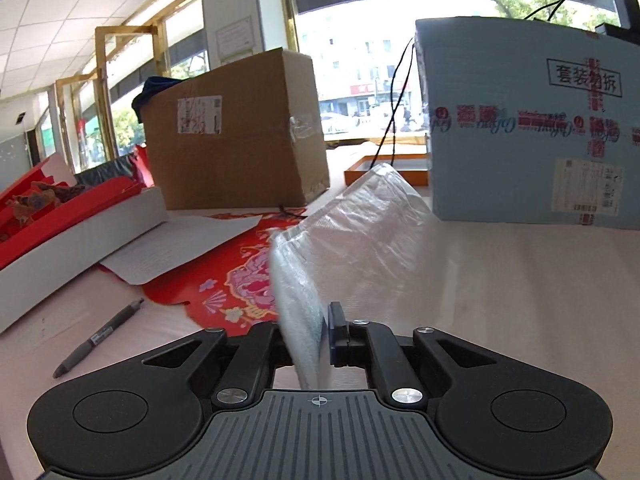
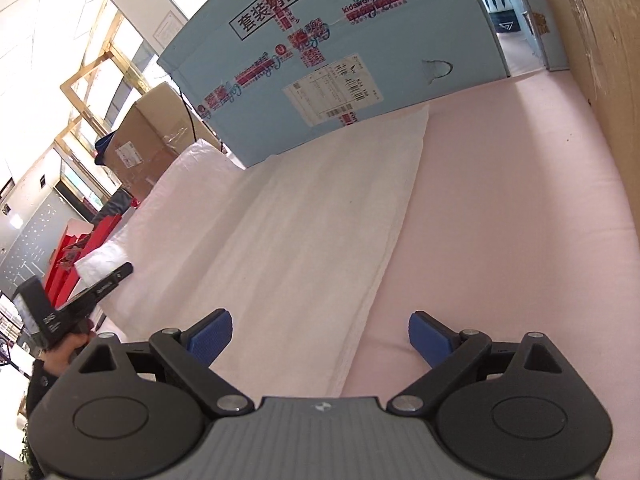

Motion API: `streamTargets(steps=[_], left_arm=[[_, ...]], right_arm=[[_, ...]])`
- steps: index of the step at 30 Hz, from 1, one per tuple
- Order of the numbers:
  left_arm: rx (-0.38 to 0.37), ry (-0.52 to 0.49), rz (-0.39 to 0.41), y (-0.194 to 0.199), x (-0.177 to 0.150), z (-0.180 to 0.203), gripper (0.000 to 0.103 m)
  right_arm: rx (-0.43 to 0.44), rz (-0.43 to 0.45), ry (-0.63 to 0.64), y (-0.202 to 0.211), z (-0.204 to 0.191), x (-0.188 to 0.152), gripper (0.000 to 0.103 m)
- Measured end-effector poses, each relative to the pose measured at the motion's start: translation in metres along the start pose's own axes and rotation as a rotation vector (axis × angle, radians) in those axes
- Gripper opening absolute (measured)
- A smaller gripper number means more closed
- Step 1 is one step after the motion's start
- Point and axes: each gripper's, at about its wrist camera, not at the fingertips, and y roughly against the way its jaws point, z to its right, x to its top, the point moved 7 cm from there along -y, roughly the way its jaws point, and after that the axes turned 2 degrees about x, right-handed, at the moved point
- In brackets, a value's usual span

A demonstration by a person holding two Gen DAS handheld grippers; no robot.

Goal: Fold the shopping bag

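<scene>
A white plastic shopping bag (image 2: 288, 216) lies flattened lengthwise on the pink table (image 2: 500, 220). My left gripper (image 1: 306, 332) is shut on one edge of the bag (image 1: 352, 240) and lifts that side up off the table. In the right wrist view the left gripper (image 2: 100, 284) shows at the far left, holding the raised bag edge. My right gripper (image 2: 320, 336) is open, its blue pads (image 2: 210, 338) hovering just above the near end of the bag, touching nothing.
A light blue carton (image 1: 532, 120) and a brown cardboard box (image 1: 236, 128) stand at the back of the table. A red printed sheet (image 1: 236, 280), white papers (image 1: 180, 248), a pen (image 1: 100, 336) and a red-and-white tray (image 1: 60, 220) lie to the left. Another brown box (image 2: 608, 60) stands on the right.
</scene>
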Motion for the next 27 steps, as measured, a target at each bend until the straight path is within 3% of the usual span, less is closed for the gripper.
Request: streamTargets(steps=[1,2,3,4,7,10,12,15,19,24,27], left_arm=[[0.034,-0.001,-0.002,0.002,-0.002,-0.004,0.056],[0.05,-0.003,0.02,0.009,-0.001,-0.003,0.081],[0.056,-0.013,0.078,0.023,0.003,0.003,0.088],[0.022,-0.034,0.122,0.035,0.005,0.011,0.089],[-0.191,-0.14,0.184,0.063,0.003,0.046,0.096],[-0.339,-0.285,0.143,0.065,-0.014,0.079,0.097],[-0.3,-0.349,0.083,0.053,-0.022,0.091,0.097],[-0.305,-0.353,0.006,0.041,-0.027,0.096,0.101],[-0.315,-0.346,-0.029,0.031,-0.033,0.095,0.103],[-0.329,-0.324,-0.04,0.029,-0.035,0.091,0.103],[-0.332,-0.319,-0.038,0.025,-0.036,0.09,0.103]], right_arm=[[0.007,-0.01,0.001,0.001,-0.002,-0.003,0.096],[0.014,-0.021,0.001,0.001,-0.005,-0.005,0.096],[0.013,-0.026,0.005,0.001,-0.006,-0.006,0.096],[0.009,-0.031,0.009,-0.001,-0.008,-0.006,0.096],[-0.002,-0.027,0.02,-0.005,-0.011,-0.005,0.096],[0.0,0.008,-0.01,-0.006,-0.009,-0.002,0.095],[-0.001,0.022,-0.013,-0.009,-0.006,0.0,0.094],[0.006,0.026,-0.018,-0.01,-0.006,0.0,0.094],[0.132,0.014,-0.124,-0.016,-0.002,0.003,0.086],[0.182,0.001,-0.187,-0.021,-0.001,-0.003,0.055],[0.155,-0.015,-0.195,-0.028,0.0,-0.013,0.005]])
